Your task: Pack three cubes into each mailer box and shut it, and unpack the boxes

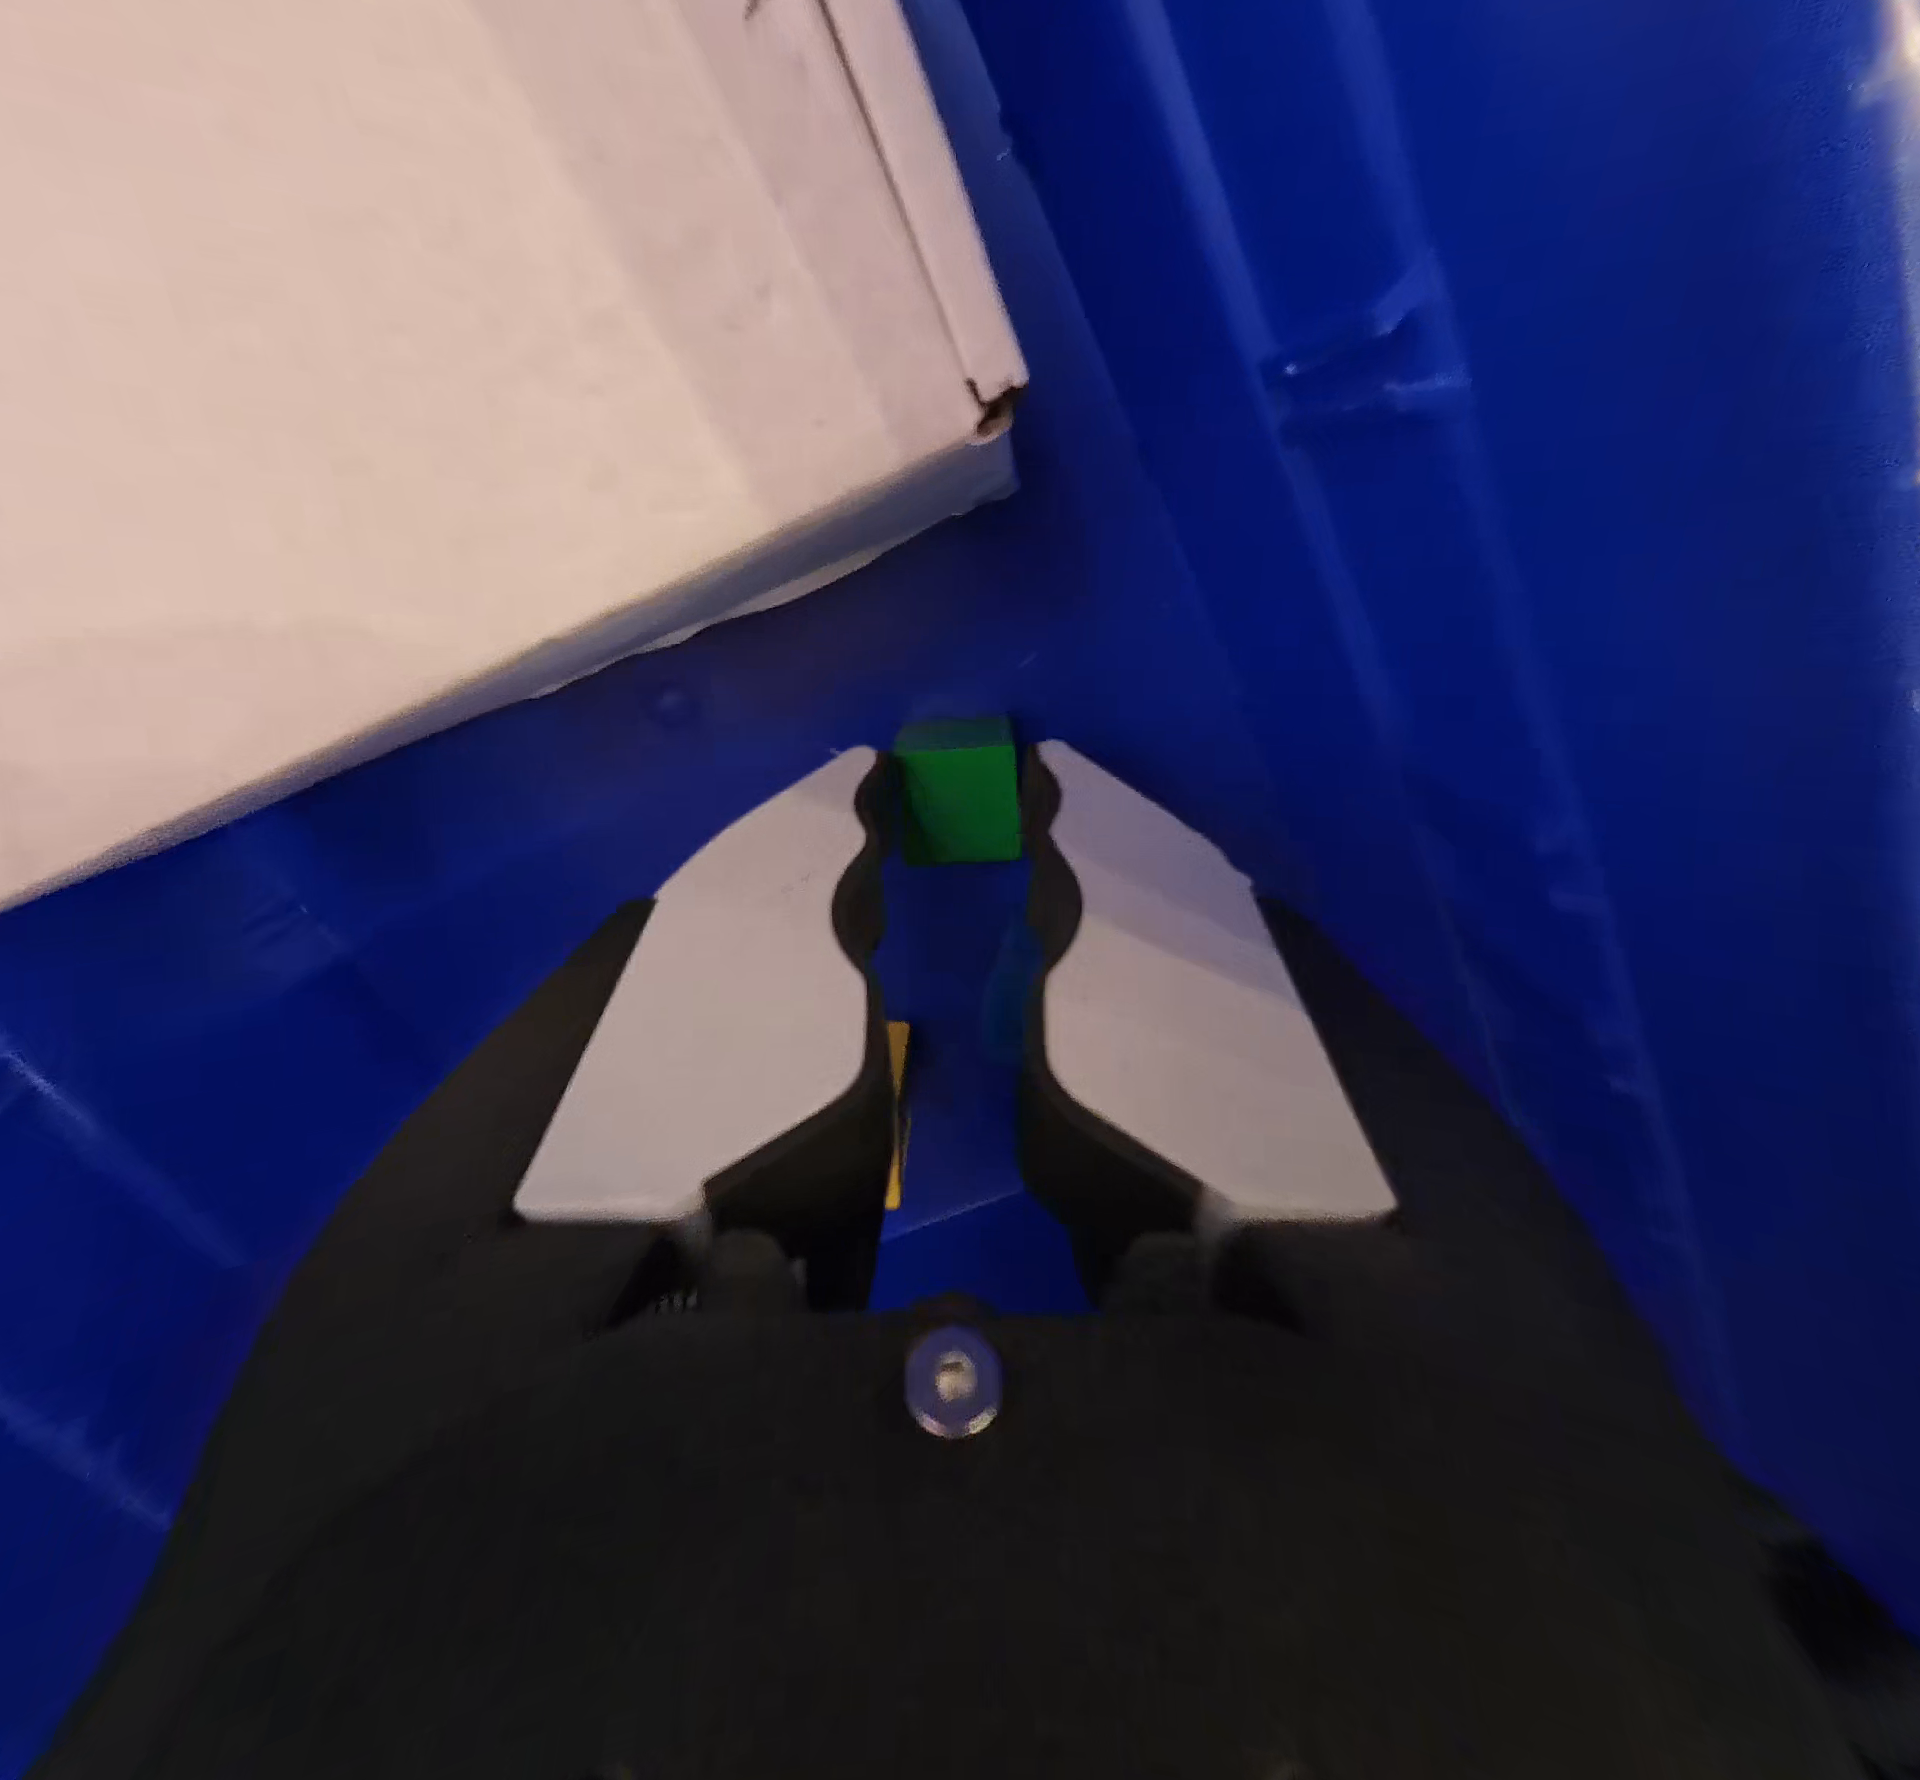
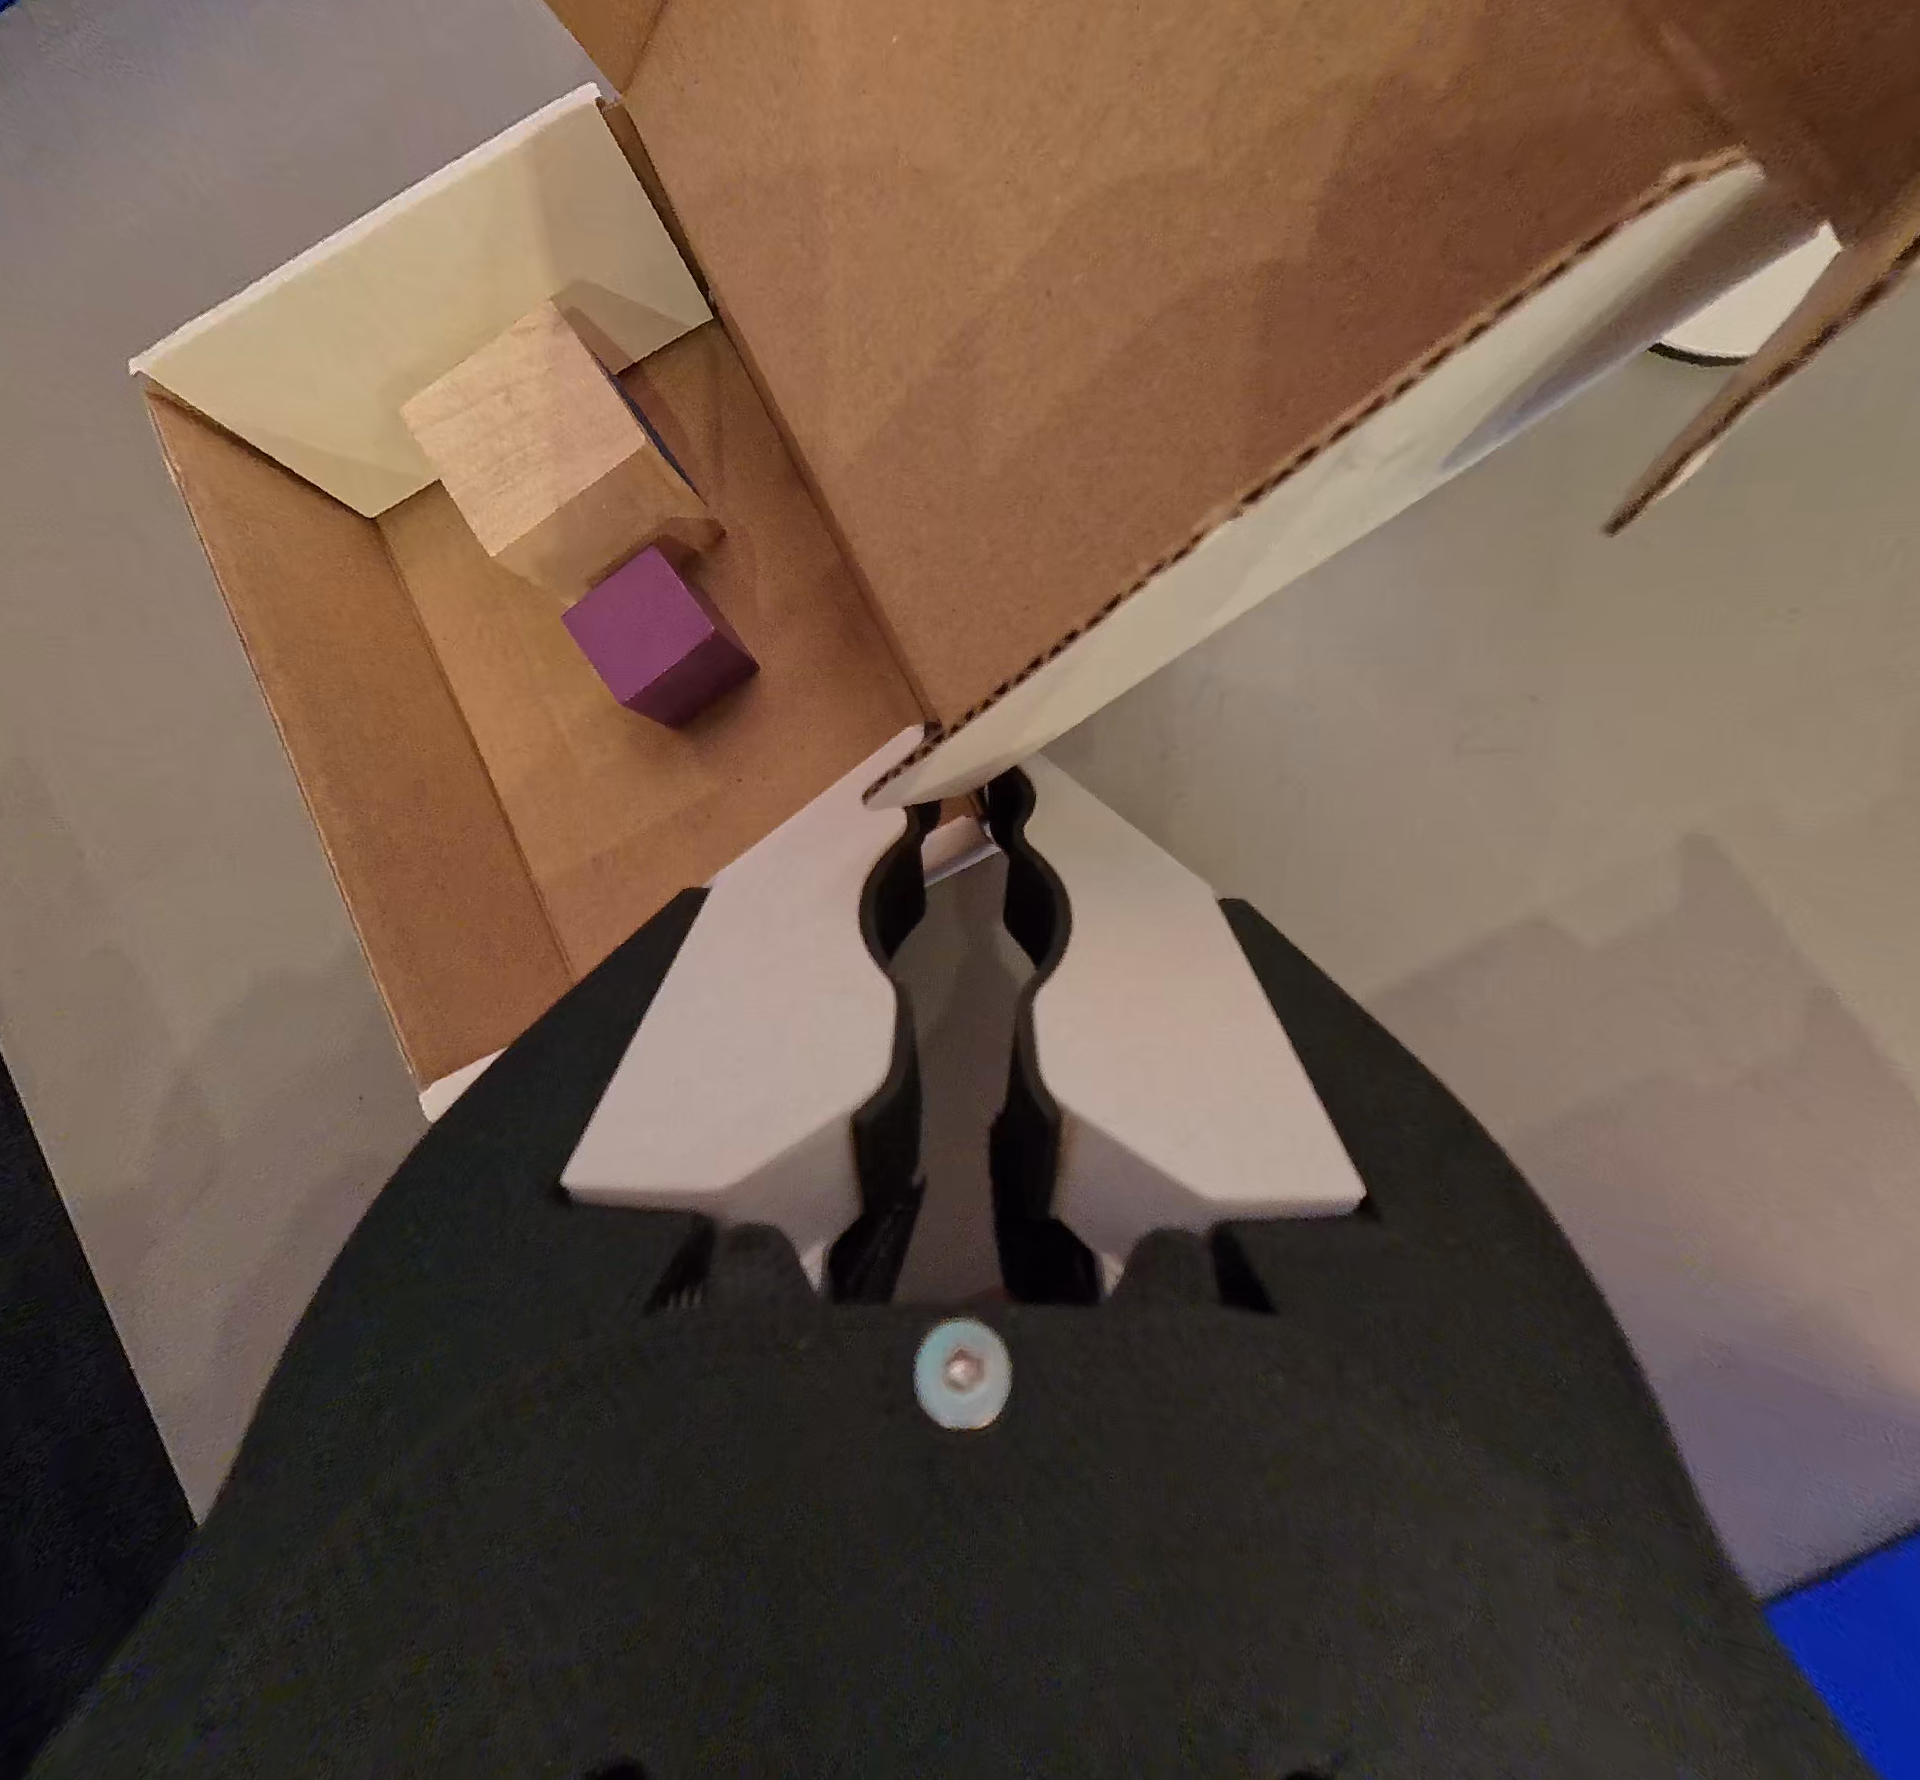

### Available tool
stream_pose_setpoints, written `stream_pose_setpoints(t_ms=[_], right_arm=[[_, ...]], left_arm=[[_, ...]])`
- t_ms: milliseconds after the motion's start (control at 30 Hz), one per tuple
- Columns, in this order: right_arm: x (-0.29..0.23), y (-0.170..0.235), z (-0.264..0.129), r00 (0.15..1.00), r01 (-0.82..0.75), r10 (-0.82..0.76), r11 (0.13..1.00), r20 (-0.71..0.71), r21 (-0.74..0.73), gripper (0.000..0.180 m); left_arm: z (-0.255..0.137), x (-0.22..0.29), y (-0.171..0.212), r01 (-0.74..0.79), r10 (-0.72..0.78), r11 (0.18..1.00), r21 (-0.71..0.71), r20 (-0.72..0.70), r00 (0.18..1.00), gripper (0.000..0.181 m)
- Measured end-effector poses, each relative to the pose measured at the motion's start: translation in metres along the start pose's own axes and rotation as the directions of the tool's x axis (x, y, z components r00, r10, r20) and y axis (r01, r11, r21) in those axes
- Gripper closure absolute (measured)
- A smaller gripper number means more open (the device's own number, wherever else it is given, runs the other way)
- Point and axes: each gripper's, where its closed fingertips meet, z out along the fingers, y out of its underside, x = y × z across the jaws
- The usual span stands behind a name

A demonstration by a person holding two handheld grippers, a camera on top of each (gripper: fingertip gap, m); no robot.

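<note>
The left gripper reaches down inside a blue bin, its fingers pinching a green cube at their tips. The cube sits low in the bin's corner, where the floor meets the ribbed wall rising on the right. A closed white mailer box lies in the bin up and to the left, its corner stopping short of the wall, so a strip of blue floor stays free between box edge and wall. A sliver of something yellow shows behind the left finger; too little shows to tell what it is.

The right gripper is nearly pressed together, nipping the front corner of an open mailer box on a grey tabletop. The raised lid leans across the right of the view, its corrugated edge ending just above the fingertips. Inside the box a plain wooden cube stands against the far white flap, with a purple cube touching its near side and a trace of blue behind it. The near half of the box floor is bare.
</note>
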Motion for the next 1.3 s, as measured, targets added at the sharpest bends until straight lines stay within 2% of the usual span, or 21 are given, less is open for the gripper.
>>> stream_pose_setpoints(t_ms=[133, 200, 267, 367, 467, 633, 700, 800, 933, 1067, 1233, 1300], right_arm=[[0.000, 0.000, 0.000, 1.000, -0.002, 0.002, 1.000, 0.002, 0.000, 0.173], [0.000, 0.000, 0.000, 1.000, -0.002, 0.002, 1.000, 0.002, 0.000, 0.173], [0.000, 0.000, 0.000, 1.000, -0.002, 0.002, 1.000, 0.002, 0.000, 0.173], [0.000, 0.000, 0.000, 1.000, -0.001, 0.001, 1.000, 0.003, -0.001, 0.173], [0.000, -0.001, 0.000, 1.000, 0.004, -0.004, 1.000, 0.001, -0.002, 0.173], [0.000, -0.001, 0.000, 1.000, 0.009, -0.009, 1.000, -0.001, 0.000, 0.173], [0.000, 0.000, 0.000, 1.000, 0.012, -0.012, 1.000, -0.001, 0.001, 0.173], [0.000, 0.000, 0.000, 1.000, 0.015, -0.015, 1.000, 0.003, 0.004, 0.174], [0.001, 0.000, 0.000, 1.000, 0.009, -0.009, 1.000, 0.017, 0.012, 0.173], [0.000, -0.001, 0.001, 1.000, 0.013, -0.014, 1.000, 0.021, 0.013, 0.173], [-0.001, -0.001, 0.001, 1.000, 0.016, -0.016, 1.000, 0.020, 0.012, 0.173], [0.000, -0.001, 0.001, 1.000, 0.016, -0.016, 1.000, 0.018, 0.011, 0.173]], left_arm=[[-0.015, -0.009, -0.002, -0.013, 0.011, 0.999, 0.037, 0.047, 0.999, 0.158], [-0.040, -0.012, -0.009, -0.029, 0.021, 0.995, 0.091, 0.086, 0.996, 0.158], [-0.076, -0.002, -0.030, -0.107, 0.085, 0.977, 0.184, 0.126, 0.988, 0.158], [-0.127, 0.039, -0.077, -0.275, 0.227, 0.915, 0.295, 0.186, 0.956, 0.158], [-0.145, 0.117, -0.130, -0.450, 0.422, 0.815, 0.365, 0.159, 0.893, 0.159], [-0.108, 0.253, -0.198, -0.668, 0.708, 0.635, 0.389, 0.055, 0.704, 0.159], [-0.080, 0.284, -0.217, -0.736, 0.778, 0.572, 0.363, 0.046, 0.627, 0.159], [-0.047, 0.315, -0.233, -0.765, 0.825, 0.533, 0.361, -0.019, 0.565, 0.159], [-0.010, 0.326, -0.235, -0.826, 0.878, 0.467, 0.316, -0.055, 0.476, 0.159], [0.011, 0.326, -0.234, -0.864, 0.901, 0.429, 0.264, -0.053, 0.431, 0.159], [0.031, 0.322, -0.226, -0.892, 0.910, 0.413, 0.182, -0.091, 0.403, 0.158], [0.032, 0.326, -0.225, -0.875, 0.900, 0.436, 0.209, -0.114, 0.421, 0.148]])
